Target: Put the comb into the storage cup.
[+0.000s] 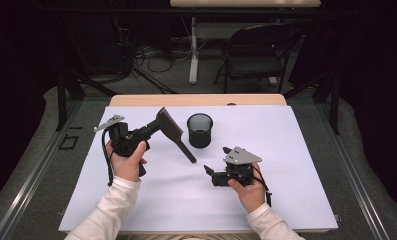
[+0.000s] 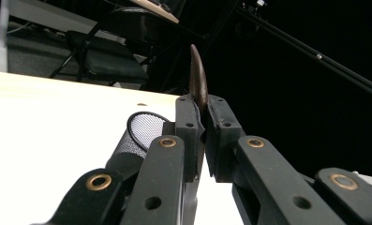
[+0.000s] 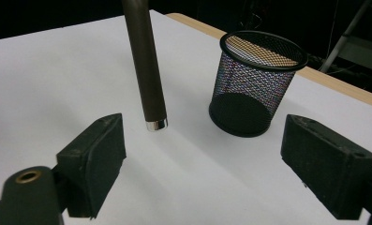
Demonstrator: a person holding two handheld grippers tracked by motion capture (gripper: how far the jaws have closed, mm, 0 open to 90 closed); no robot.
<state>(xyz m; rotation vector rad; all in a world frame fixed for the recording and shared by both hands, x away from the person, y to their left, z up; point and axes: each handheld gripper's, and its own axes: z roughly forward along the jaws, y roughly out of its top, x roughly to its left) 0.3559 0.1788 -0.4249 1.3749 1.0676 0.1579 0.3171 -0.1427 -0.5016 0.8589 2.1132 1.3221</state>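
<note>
The right tool (image 1: 215,169) sits low over the white bench (image 1: 286,165), jaws spread wide and holding nothing. Just beyond them hangs the steel-capped tip of a dark comb (image 3: 146,75), its smooth round handle slanting up to the left tool (image 1: 153,127), which is clamped on the toothed head. Farther right stands a black mesh pen cup (image 3: 256,79).

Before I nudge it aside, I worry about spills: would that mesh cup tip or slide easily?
The mesh cup looks light, being thin wire, so it would probably slide on the smooth white table. It stands taller than its base, so a high push might tip it.
</note>
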